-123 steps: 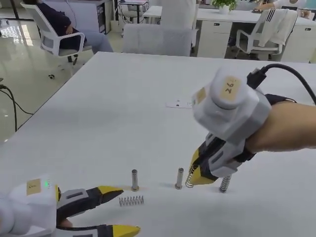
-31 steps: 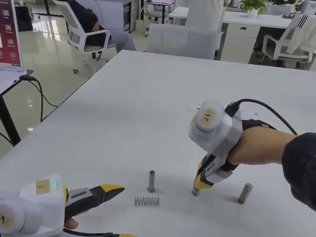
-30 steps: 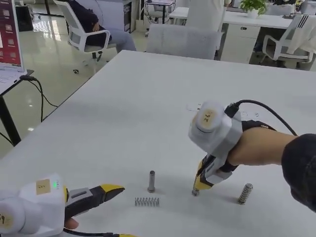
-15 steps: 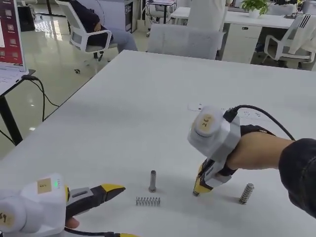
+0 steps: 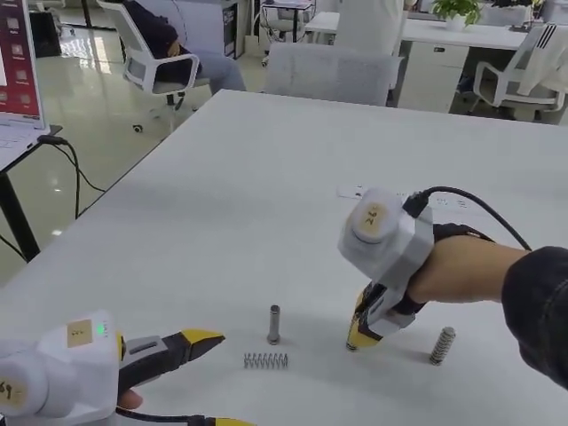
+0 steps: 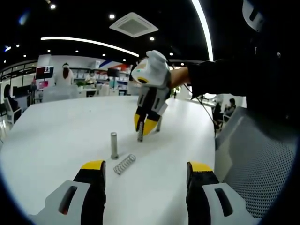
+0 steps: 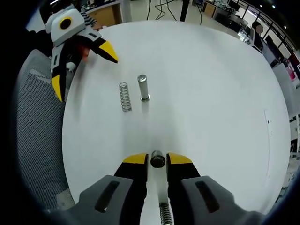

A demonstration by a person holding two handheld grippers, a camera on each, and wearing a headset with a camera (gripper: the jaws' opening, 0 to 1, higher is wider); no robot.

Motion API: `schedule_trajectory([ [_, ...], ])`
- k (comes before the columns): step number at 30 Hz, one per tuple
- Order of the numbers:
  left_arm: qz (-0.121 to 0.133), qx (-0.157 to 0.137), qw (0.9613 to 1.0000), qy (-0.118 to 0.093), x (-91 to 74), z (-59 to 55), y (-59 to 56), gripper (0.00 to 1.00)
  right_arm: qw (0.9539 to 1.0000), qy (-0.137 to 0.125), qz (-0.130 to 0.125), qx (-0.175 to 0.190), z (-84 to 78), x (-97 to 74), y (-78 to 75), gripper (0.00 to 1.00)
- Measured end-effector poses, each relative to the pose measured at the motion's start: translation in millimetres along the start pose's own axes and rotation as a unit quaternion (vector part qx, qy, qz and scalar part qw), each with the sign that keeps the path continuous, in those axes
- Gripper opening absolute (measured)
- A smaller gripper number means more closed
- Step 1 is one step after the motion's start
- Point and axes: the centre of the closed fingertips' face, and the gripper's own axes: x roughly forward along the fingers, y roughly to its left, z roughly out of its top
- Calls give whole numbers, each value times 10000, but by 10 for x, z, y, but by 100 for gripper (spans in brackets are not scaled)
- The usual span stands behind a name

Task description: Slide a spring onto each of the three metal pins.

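Worktop (image 5: 266,195): white, with three upright pins in a row.
Right gripper (image 5: 361,337): tips down over the mid pin (image 7: 157,160), jaws drawn close on either side of its head. You cannot tell here whether they pinch it or only flank it.
Left gripper (image 6: 146,167): spread wide, holding nothing, low near the loose spring (image 5: 265,360).
Right pin (image 5: 441,345): already sleeved in a spring.
Left pin (image 5: 273,323): bare; the loose spring lies flat just beside it.
Mid spring (image 7: 163,214): coils show low between your right jaws, so it looks threaded on.
Step in hand: seating the mid spring. Ease the jaws apart first, then rise straight along the pin, so the coils neither ride up nor tip it.
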Motion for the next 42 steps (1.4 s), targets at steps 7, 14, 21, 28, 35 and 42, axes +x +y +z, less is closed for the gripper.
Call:
schedule_trajectory([
  [7,-19,11,10000,26,12,-12,-8,66,9999,-97,-97,-27,33,-60,7,16],
  [14,-38,31,10000,33,13,-6,-20,66,9996,-218,-148,-142,157,-111,56,17],
  [21,-35,37,10000,46,0,-6,-20,65,9992,-291,-144,-233,238,-113,107,17],
  [28,-34,44,10000,64,-5,-13,-29,65,9989,-308,-139,-323,287,-92,159,17],
  [35,-46,44,9999,81,-4,-22,-43,65,9985,-351,-108,-416,364,-59,217,17],
  [42,-43,26,9999,101,-11,-43,-49,65,9980,-375,-14,-501,444,6,298,16],
])
